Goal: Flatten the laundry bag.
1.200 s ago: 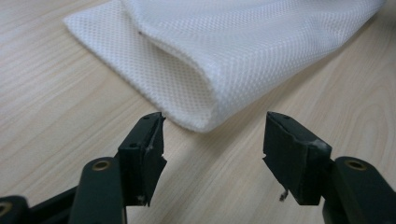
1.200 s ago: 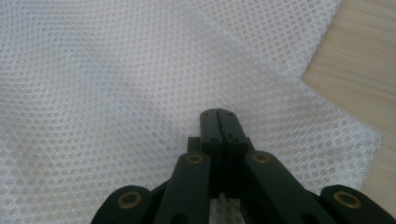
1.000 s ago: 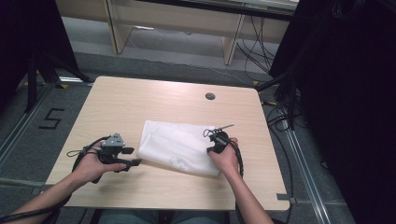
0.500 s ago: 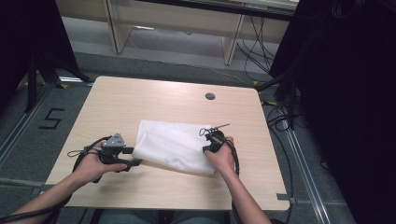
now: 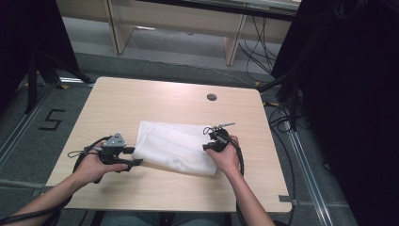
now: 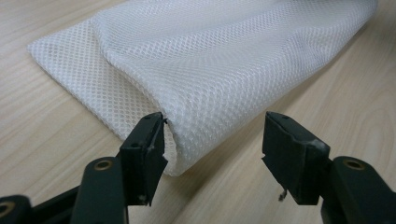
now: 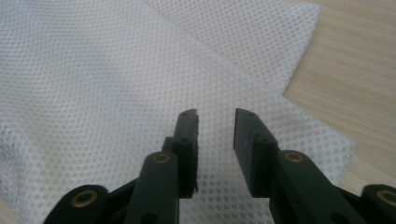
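A white mesh cloth (image 5: 176, 148) lies folded on the wooden table (image 5: 141, 103), a little front of centre. My left gripper (image 5: 134, 156) sits at the cloth's left end. In the left gripper view the left gripper (image 6: 215, 121) stands open around the rounded fold of the mesh cloth (image 6: 224, 60), which brushes one jaw only. My right gripper (image 5: 207, 143) rests on the cloth's right part. In the right gripper view the right gripper (image 7: 215, 114) has just been opening. It shows a clear gap with the mesh cloth (image 7: 93, 84) flat beneath and nothing pinched between the pads.
A round cable hole (image 5: 211, 97) sits in the table's far right part. Black cables loop from both grippers near the front edge. Dark curtains (image 5: 348, 94) stand to the right, desk legs (image 5: 115, 28) behind, and a floor mark "5" (image 5: 52, 119) on the left.
The right hand and the cloth under it have slid slightly to the left, bunching the mesh toward the left gripper. The left hand has stayed put.
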Available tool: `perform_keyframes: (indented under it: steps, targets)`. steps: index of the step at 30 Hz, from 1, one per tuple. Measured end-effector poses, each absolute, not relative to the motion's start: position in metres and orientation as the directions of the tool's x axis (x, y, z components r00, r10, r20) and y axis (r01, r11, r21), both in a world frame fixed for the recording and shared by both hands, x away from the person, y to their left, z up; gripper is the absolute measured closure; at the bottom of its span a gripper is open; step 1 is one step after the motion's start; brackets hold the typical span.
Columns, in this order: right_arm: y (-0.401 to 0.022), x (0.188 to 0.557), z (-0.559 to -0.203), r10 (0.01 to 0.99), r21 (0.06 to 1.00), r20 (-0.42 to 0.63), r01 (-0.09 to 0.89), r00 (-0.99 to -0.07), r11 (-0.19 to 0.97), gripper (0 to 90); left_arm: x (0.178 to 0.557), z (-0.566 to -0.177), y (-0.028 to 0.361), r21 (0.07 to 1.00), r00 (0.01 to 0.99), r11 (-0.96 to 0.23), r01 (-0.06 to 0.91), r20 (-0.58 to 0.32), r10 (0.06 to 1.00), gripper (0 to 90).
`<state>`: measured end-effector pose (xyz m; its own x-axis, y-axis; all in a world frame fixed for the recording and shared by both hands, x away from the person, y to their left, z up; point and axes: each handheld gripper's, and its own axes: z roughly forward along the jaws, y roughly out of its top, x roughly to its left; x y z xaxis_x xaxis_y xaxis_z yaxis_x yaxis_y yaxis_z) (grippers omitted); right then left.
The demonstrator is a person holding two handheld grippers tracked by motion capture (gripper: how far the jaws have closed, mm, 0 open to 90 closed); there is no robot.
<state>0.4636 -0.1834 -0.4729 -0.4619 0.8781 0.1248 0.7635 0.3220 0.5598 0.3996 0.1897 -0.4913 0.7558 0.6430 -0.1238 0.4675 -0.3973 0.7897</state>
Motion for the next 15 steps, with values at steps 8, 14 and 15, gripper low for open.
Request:
perform_keyframes:
  steps: [8,14,15]
  targets:
    - [-0.212,0.454,-0.461,0.883,0.596,0.146,0.752,-0.447,0.282,62.9,0.404,-0.485,0.187,0.801,0.768,-0.403,0.443,-0.107,0.631,39.0]
    - [-0.236,0.443,-0.459,0.884,0.612,0.188,0.755,-0.428,0.236,61.1,0.406,-0.486,0.187,0.791,0.766,-0.408,0.456,-0.115,0.632,39.2]
    - [-0.238,0.441,-0.459,0.893,0.605,0.186,0.764,-0.411,0.225,60.8,0.406,-0.487,0.186,0.792,0.767,-0.408,0.454,-0.114,0.632,39.3]
